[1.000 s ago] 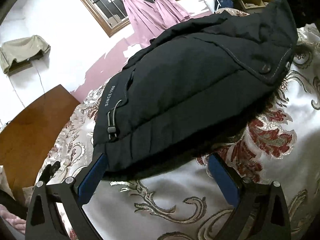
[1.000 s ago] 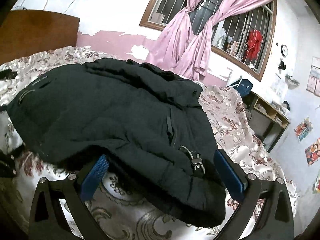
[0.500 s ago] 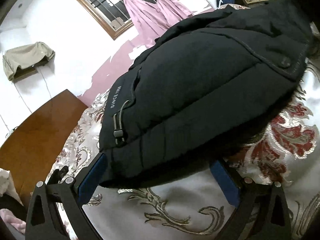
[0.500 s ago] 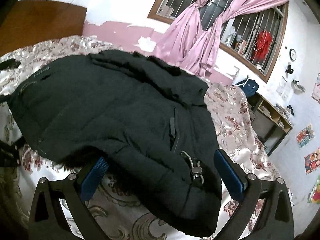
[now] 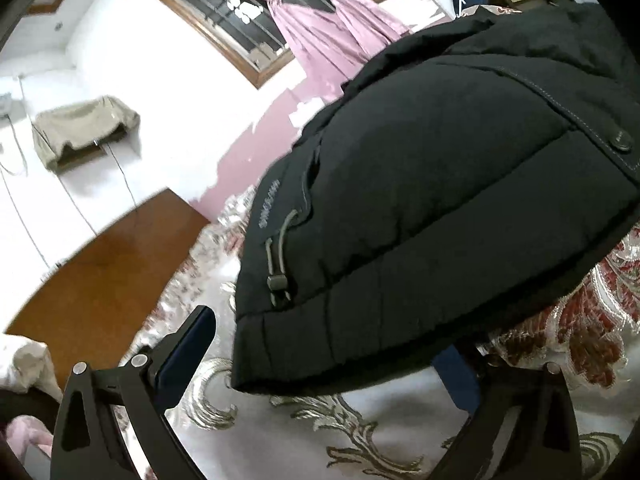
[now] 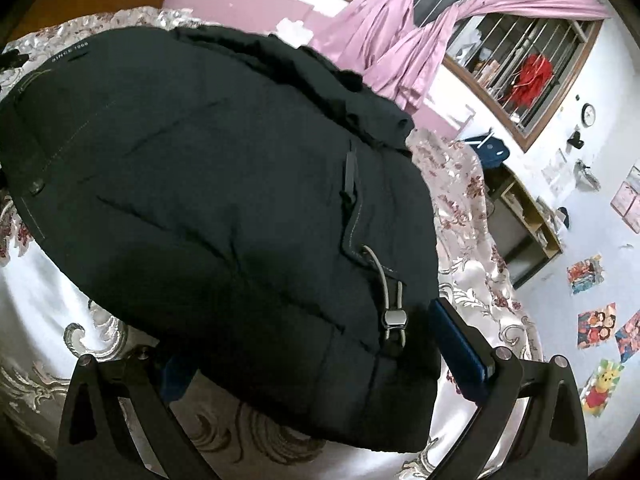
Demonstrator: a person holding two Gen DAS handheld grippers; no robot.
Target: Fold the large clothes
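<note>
A black padded jacket [image 5: 440, 200] lies spread on a floral bedspread [image 5: 360, 432], its hem toward the near edge. At the hem's left corner, the left gripper [image 5: 320, 360] stands wide open, one finger under the fabric. At the right corner, the right gripper [image 6: 312, 344] is likewise spread around the hem. Pink curtains [image 6: 420, 28] hang beyond.
</note>
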